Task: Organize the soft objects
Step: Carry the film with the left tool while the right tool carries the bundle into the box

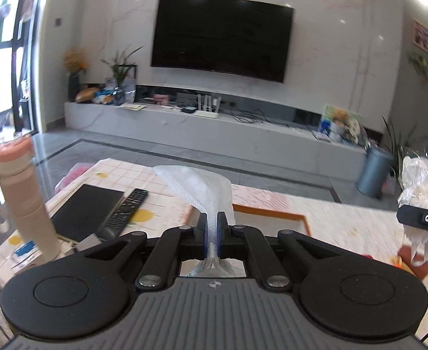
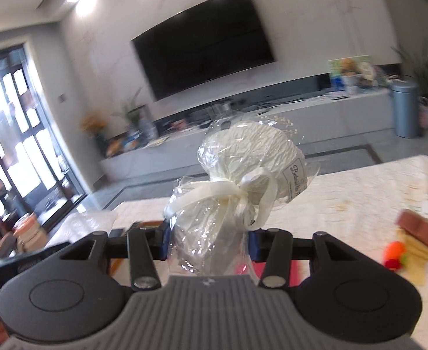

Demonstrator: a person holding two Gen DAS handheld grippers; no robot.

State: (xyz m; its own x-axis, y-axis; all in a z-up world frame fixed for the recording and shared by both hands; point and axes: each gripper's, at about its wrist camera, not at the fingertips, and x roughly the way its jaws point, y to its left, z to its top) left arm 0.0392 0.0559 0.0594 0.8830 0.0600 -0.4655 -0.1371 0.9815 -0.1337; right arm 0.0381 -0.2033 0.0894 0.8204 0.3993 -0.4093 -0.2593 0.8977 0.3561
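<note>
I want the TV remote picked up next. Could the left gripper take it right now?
Probably not: the left gripper is shut on white foam netting. The remote lies uncovered on the table.

White foam netting (image 1: 196, 186); glossy clear cellophane bundle (image 2: 243, 180) with ribbon

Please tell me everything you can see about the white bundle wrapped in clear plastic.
The wrapped bundle is a cream, crinkled soft lump inside clear glossy cellophane, tied at the neck with a cream ribbon bow. A small printed label sits on its side. The right hand-held gripper clamps the gathered plastic below the bow, holding it above the table.
</note>
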